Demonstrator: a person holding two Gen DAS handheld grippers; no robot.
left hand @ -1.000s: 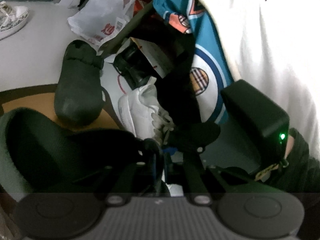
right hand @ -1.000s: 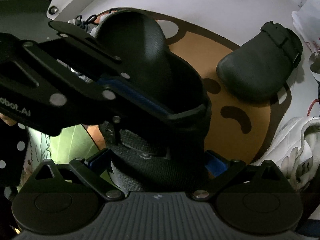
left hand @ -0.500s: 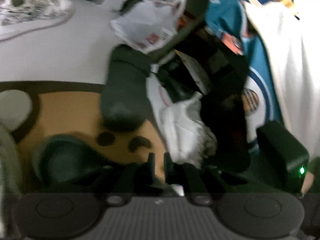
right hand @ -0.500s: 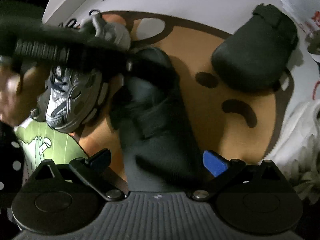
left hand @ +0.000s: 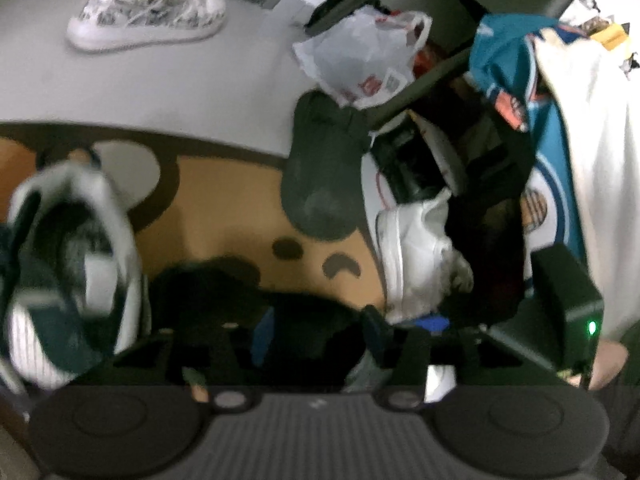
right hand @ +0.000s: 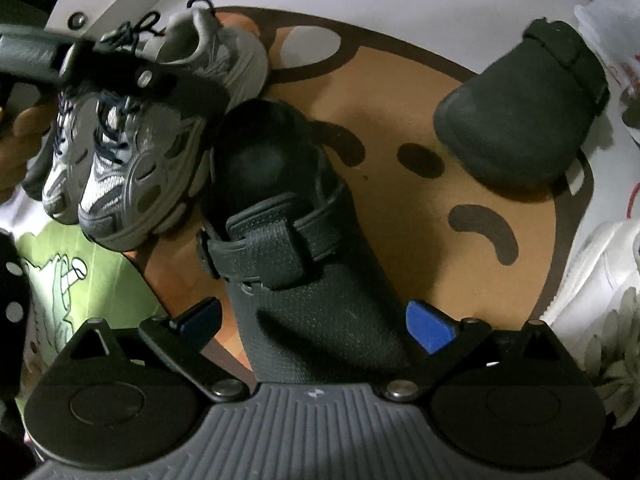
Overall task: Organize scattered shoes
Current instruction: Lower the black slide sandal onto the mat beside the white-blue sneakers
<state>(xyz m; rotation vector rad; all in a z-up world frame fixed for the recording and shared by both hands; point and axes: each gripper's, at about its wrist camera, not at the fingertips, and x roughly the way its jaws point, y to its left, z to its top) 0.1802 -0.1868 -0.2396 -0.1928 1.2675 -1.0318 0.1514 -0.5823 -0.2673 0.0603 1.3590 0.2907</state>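
- Since a second ago the dark green clog [right hand: 304,264] has come down out of the air: it was lifted and tipped toward my right camera, and now it lies flat on the brown bear-face mat [right hand: 384,112], heel toward me, toe pointing away.
- On the far left, the grey running shoes [right hand: 160,136] sit as a pair at the mat's edge, and the clog's toe rests just beside them.
- My left gripper [left hand: 316,336] has let go and swung away; its jaws are opening and I see nothing pinched between them, though that view is blurred and dark there.
- In the middle, my right gripper [right hand: 316,320] straddles the clog's heel with jaws spread wide; the blue pads stand off both sides, so I am not holding it.
- Further right, the second green clog [right hand: 524,112] lies apart at the mat's far corner, toe facing the other way.
- At the right edge a white sneaker [right hand: 600,272] lies half off the mat.
- My judgement: one clog is placed, its mate needs bringing alongside.
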